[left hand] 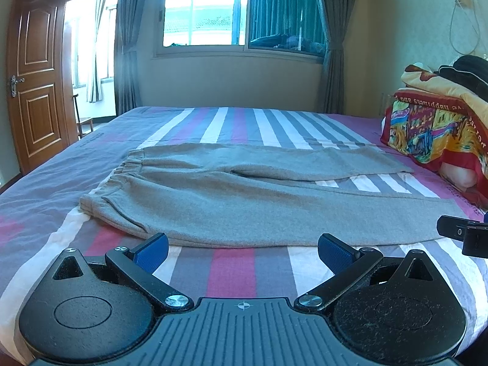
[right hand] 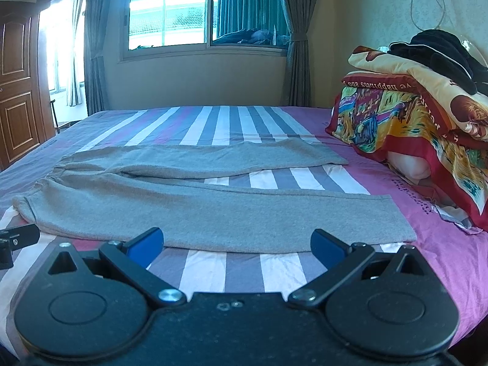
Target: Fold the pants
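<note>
Bedroom, striped bedsheet (left hand: pixel 231 268) filling the left wrist view. Gray pants (left hand: pixel 244 207) lying flat across it, waistband left, legs splayed right. I'm holding my left gripper (left hand: pixel 243 253) wide, empty, just short of the near leg. Folded quilt (left hand: pixel 433 128) sitting at right, mirrored lettering reading roughly "happiness and". Right wrist view: my right gripper (right hand: pixel 237 245) hovering wide, empty, at the near leg's edge, close to the hem (right hand: pixel 402 216). Black clothing (right hand: pixel 439 52) lying on the quilt.
</note>
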The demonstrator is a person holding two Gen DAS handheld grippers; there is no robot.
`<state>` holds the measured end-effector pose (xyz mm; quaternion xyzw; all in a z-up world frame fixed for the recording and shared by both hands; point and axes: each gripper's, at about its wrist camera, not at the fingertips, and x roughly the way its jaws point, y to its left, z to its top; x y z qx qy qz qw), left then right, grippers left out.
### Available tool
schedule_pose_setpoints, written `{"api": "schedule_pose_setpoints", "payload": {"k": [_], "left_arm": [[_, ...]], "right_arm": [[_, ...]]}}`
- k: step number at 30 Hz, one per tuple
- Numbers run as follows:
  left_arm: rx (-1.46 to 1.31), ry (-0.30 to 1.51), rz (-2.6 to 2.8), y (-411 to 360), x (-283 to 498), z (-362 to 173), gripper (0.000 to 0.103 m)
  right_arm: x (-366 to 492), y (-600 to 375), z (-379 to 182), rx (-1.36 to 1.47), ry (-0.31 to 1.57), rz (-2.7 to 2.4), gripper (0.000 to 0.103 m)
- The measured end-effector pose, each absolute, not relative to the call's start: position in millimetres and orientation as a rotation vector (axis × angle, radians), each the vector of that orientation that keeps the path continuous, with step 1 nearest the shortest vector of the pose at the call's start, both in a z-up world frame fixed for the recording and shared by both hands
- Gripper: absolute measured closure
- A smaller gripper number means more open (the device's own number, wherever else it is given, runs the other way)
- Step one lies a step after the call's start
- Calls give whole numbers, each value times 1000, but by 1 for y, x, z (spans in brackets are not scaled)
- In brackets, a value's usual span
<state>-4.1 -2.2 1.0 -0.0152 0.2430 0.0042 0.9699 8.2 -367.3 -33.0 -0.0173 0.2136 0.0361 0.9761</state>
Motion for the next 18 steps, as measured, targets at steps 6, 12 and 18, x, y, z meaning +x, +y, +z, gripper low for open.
{"api": "schedule_pose_setpoints", "payload": {"k": [6,12,18], "left_arm": [[-31,493,8,-2,-4,1,0],[-33,499,9,-2,-4,-3,0],[-78,499,-32,16,13,-1,0]], "right_arm": [[8,-366,-34,-35,430,73,0],[8,-366,-36,-41,435,73,0],[14,-366,-38,-58,442,97,0]]}}
